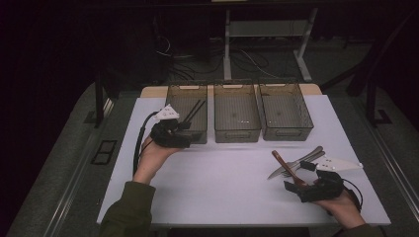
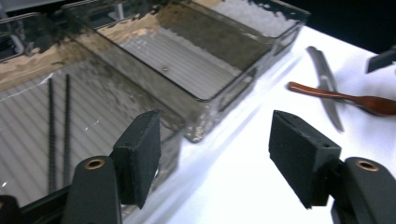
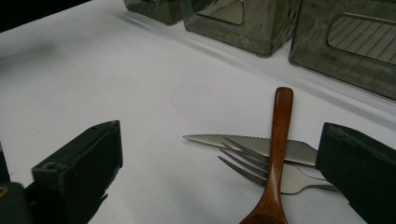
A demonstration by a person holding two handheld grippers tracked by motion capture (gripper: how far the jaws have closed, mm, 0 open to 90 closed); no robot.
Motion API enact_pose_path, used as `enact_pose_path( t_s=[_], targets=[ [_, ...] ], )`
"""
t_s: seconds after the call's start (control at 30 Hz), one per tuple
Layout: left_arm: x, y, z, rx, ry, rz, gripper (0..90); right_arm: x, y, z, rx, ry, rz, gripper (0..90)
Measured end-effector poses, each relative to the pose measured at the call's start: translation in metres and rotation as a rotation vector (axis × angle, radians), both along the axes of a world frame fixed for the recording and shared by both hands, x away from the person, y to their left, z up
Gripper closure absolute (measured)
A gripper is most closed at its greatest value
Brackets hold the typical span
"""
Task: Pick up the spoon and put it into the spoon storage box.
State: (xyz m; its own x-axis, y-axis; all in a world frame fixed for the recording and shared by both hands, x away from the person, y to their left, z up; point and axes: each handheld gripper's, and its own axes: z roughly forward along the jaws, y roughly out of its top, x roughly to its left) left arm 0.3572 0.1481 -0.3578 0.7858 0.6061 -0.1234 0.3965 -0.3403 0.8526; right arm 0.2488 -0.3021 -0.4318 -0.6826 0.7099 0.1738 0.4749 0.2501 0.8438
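Three clear grey bins stand in a row at the twelve o'clock side of the white worktop (image 1: 222, 192). The left bin (image 1: 187, 89) holds a pair of black chopsticks (image 1: 194, 110), which lie side by side on its ribbed floor in the left gripper view and lean up toward one o'clock in the high view. The middle bin (image 1: 237, 133) and the right bin (image 1: 286, 133) have only their ribbed floors showing.

At about nine o'clock on the worktop, the left gripper (image 1: 183, 126) sits at the near end of the left bin, held in the person's left hand (image 1: 153, 153). Its jaws stand apart with nothing between them; in its own view one jaw hangs over the bin's near corner and the other over bare worktop.

Toward four o'clock lies a small heap of cutlery. A wooden spoon (image 1: 286, 165) lies across a serrated knife (image 1: 279, 171) and a fork (image 1: 306, 157), its handle pointing to eleven o'clock in the high view. In the right gripper view the spoon (image 3: 275, 154) crosses over the knife blade and the fork tines, touching both.

The right gripper (image 1: 299, 183), held in the right hand (image 1: 341, 207), rests low at five o'clock, just beside the spoon's bowl. Its jaws are spread wide, one on either side of the heap, gripping nothing.
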Motion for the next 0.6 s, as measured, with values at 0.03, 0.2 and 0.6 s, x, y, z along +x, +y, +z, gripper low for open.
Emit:
enact_pose_path(
  t_s=[0.03, 0.2, 0.6],
  targets=[
    [-0.004, 0.0, -0.001, -0.001, -0.003, -0.004, 31.6, 0.0, 0.0, 0.0, -0.002, 0.002, 0.0, 0.9],
    [-0.02, 0.002, -0.011, 0.001, -0.008, -0.018, 28.6, 0.0, -0.001, 0.0, 0.002, 0.003, -0.005, 0.9],
    [-0.054, 0.014, -0.034, -0.05, -0.036, -0.038, 19.7, 0.0, -0.001, 0.0, -0.004, -0.002, -0.008, 0.9]
  ],
)
